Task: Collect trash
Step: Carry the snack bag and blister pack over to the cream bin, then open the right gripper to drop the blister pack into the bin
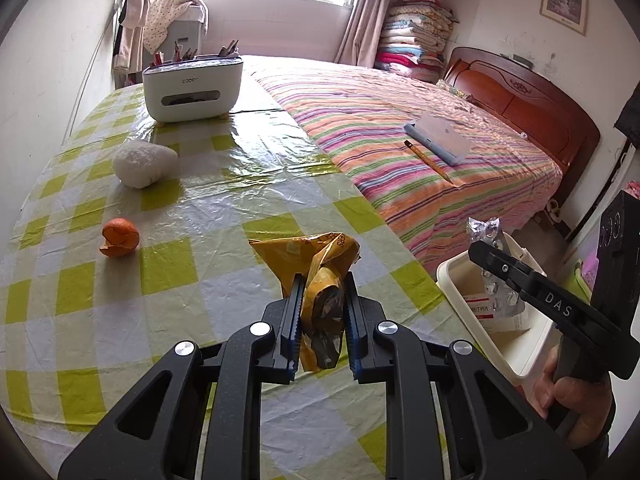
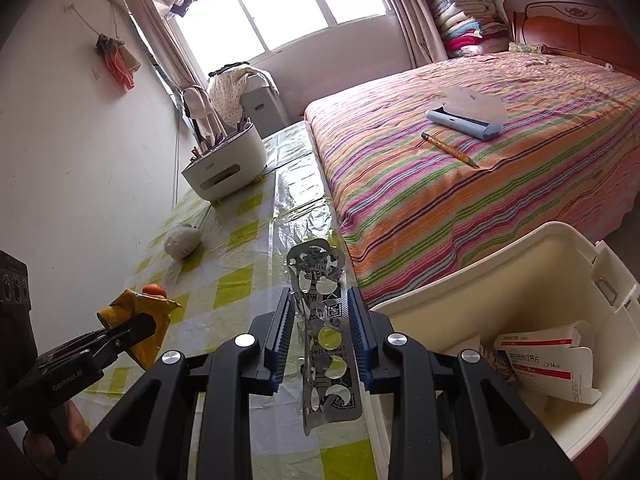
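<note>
My left gripper [image 1: 322, 280] is shut on a crumpled yellow wrapper [image 1: 320, 264], held above the checked table; it also shows in the right wrist view [image 2: 136, 320]. My right gripper [image 2: 319, 296] is shut on a silver pill blister pack [image 2: 324, 320], held upright at the table's right edge; the pack also shows in the left wrist view [image 1: 486, 236] over the white bin [image 1: 456, 276]. The bin [image 2: 520, 264] stands beside the table and holds a medicine box [image 2: 548, 364]. An orange peel [image 1: 120, 238] and a white crumpled tissue ball [image 1: 142, 164] lie on the table.
A white desk organiser [image 1: 192, 84] with pens stands at the table's far end. The striped bed [image 1: 400, 128] runs along the right of the table, with a blue case [image 1: 438, 138] and a pencil [image 1: 428, 160] on it. A wall is on the left.
</note>
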Demonstrator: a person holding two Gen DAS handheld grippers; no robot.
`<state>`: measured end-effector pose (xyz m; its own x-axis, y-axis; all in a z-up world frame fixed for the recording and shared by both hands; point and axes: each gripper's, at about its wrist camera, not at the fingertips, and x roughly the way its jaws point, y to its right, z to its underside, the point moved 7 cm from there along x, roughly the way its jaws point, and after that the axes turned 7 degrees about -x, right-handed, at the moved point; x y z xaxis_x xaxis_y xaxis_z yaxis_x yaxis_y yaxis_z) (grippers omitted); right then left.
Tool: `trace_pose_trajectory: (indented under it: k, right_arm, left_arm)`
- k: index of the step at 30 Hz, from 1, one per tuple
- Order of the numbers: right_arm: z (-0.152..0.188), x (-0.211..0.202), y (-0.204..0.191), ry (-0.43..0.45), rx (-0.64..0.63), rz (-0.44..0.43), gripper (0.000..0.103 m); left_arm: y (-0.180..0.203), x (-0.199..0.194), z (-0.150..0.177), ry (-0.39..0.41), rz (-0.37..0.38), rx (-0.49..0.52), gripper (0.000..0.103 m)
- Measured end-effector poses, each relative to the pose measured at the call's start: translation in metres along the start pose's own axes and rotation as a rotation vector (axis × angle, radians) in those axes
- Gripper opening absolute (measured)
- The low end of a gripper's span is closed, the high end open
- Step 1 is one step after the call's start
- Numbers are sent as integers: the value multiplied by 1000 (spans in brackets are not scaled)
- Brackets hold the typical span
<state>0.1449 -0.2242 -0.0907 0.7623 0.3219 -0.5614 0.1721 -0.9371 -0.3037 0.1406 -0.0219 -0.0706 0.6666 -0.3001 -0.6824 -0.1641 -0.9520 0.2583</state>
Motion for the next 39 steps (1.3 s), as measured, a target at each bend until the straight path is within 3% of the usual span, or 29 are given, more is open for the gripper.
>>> trace_pose_trajectory:
  k: [15, 23, 29, 35, 36, 39]
  right_arm:
    - [-4, -57, 57, 168, 191, 103, 27]
    - [0, -66, 82, 184, 288, 118, 27]
    - [1, -77, 90, 215, 302, 204, 28]
    - [5, -78, 102, 212, 353, 211, 29]
    - [5, -78, 104, 211, 360, 213, 31]
    - [6, -81, 108, 222, 383, 217, 57]
  left_arm:
    - [79, 23, 23, -87, 122, 45, 18]
    - [107, 25, 27, -102, 149, 78, 18]
    - [119, 23, 23, -107, 175, 71, 18]
    - [131, 22, 22, -112, 184, 88, 18]
    - [133, 22, 22, -112, 186, 91, 18]
    - [140, 23, 21, -113, 193, 101, 18]
